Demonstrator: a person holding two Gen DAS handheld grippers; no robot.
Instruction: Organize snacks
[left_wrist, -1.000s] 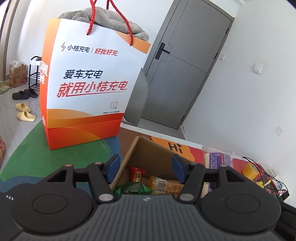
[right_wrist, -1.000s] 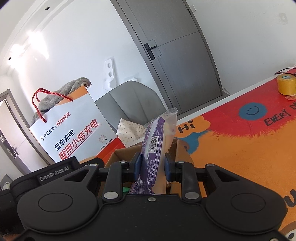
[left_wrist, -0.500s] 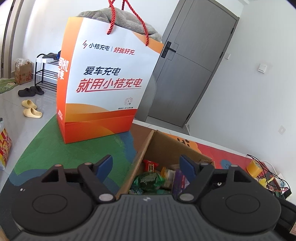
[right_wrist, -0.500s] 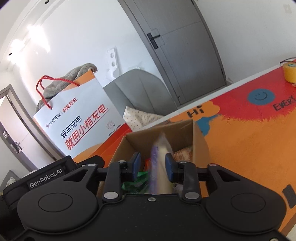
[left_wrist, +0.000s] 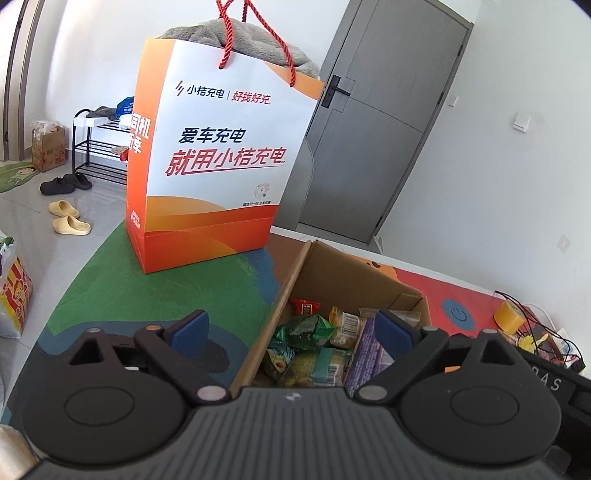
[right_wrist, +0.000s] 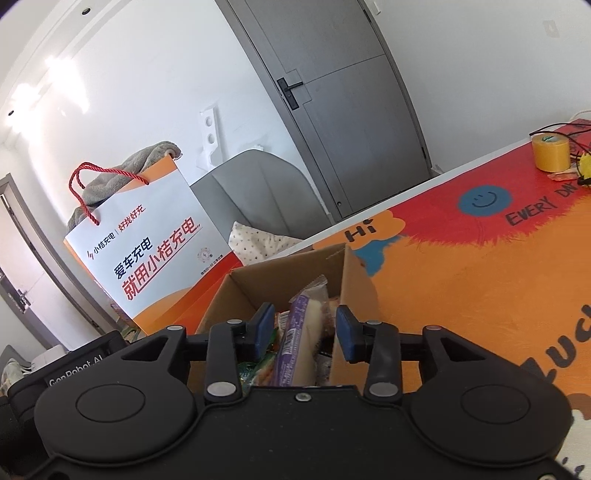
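An open cardboard box (left_wrist: 332, 273) on the table holds several snack packets, among them green ones (left_wrist: 303, 330) and a purple packet (left_wrist: 365, 350). My left gripper (left_wrist: 291, 330) is open and empty, hovering over the box's left wall. In the right wrist view the same box (right_wrist: 354, 280) lies just ahead. The purple packet (right_wrist: 301, 328) stands on edge inside it, between the jaws of my right gripper (right_wrist: 304, 326), which is open with gaps on both sides of the packet.
A tall orange and white paper bag (left_wrist: 218, 166) with a grey towel stands behind the box, also in the right wrist view (right_wrist: 147, 254). A yellow tape roll (right_wrist: 550, 153) and wires sit at the far right. The colourful mat (right_wrist: 480, 280) covers the table.
My right gripper lowered the purple packet into the box and opened, letting it go. My left gripper drifted left and tilted down, showing more of the box's contents.
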